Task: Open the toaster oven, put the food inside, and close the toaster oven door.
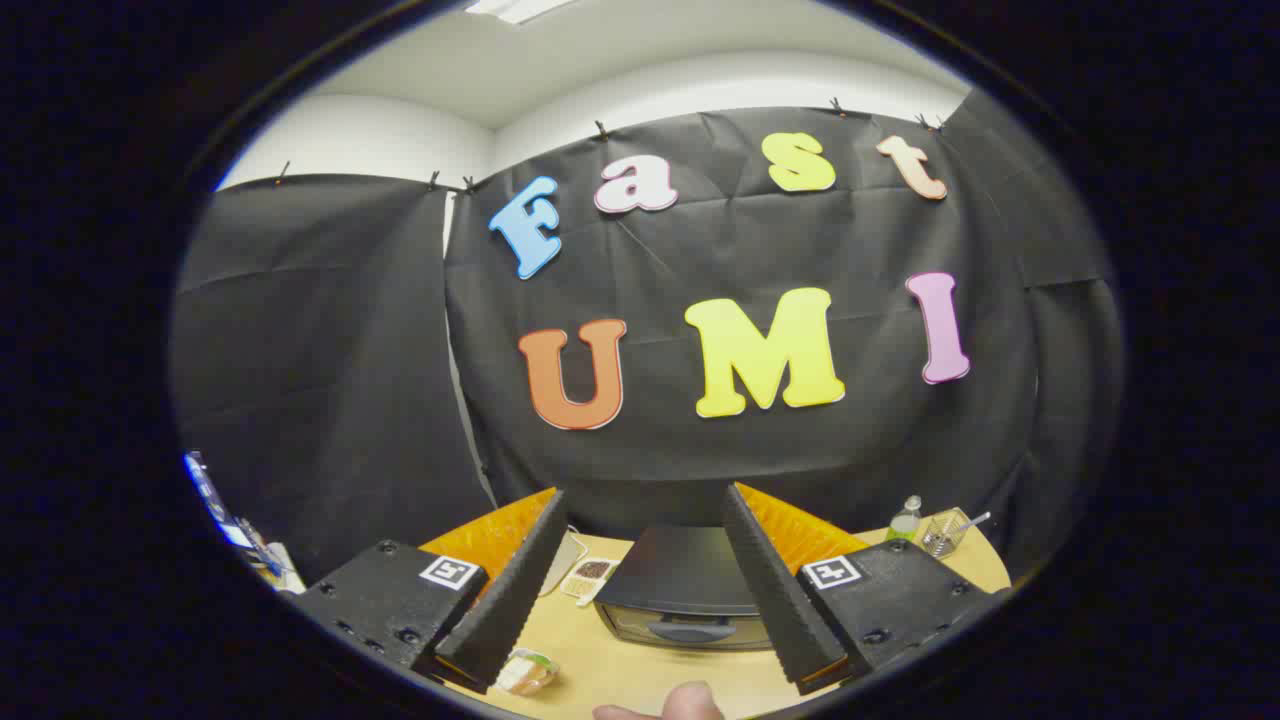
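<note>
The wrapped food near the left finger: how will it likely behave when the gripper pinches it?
The wrapped food looks soft and glossy-wrapped, so it probably squashes and may slip. It seems small and light, likely sliding on the table if nudged. The gripper is open, holding nothing.

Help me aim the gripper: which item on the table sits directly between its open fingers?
The toaster oven, door closed; the wrapped food lies nearer, by one finger.

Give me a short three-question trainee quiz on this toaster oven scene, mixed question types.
1. True or false: the toaster oven door is shut.
2. The gripper is: A) open, holding nothing B) clamped on the wrapped food C) gripping the door handle.
3. Fill in: the wire cup stands beside the small ____.

Key: 1 true; 2 A; 3 bottle.
</note>
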The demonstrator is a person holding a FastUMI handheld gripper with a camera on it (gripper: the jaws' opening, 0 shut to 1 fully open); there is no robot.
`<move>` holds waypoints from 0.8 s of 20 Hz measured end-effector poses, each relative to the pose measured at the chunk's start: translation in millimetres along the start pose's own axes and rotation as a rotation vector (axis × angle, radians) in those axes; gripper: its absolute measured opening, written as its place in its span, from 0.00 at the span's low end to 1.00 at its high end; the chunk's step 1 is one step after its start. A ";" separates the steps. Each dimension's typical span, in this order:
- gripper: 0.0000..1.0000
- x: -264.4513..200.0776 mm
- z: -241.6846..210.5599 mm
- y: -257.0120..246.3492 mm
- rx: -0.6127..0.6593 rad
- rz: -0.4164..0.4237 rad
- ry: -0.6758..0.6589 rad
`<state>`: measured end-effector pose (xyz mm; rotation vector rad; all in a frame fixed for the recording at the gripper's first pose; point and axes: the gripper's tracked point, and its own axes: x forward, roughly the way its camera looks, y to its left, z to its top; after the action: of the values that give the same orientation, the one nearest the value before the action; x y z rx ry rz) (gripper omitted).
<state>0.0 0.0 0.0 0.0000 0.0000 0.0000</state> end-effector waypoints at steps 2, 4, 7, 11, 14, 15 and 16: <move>1.00 -3.1 4.4 2.8 -0.012 0.009 -0.010; 1.00 -8.6 8.4 4.1 -0.011 0.014 -0.022; 1.00 -15.2 18.4 -1.8 -0.013 0.001 -0.037; 1.00 -22.9 25.7 -14.1 -0.016 -0.020 -0.055; 1.00 -26.1 17.7 -16.7 0.000 -0.027 -0.025; 1.00 -27.5 16.8 -17.4 0.005 -0.029 -0.023; 1.00 -28.8 17.0 -18.5 0.007 -0.031 -0.023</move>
<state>-28.8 -18.5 17.0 0.0068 -0.0233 -0.0314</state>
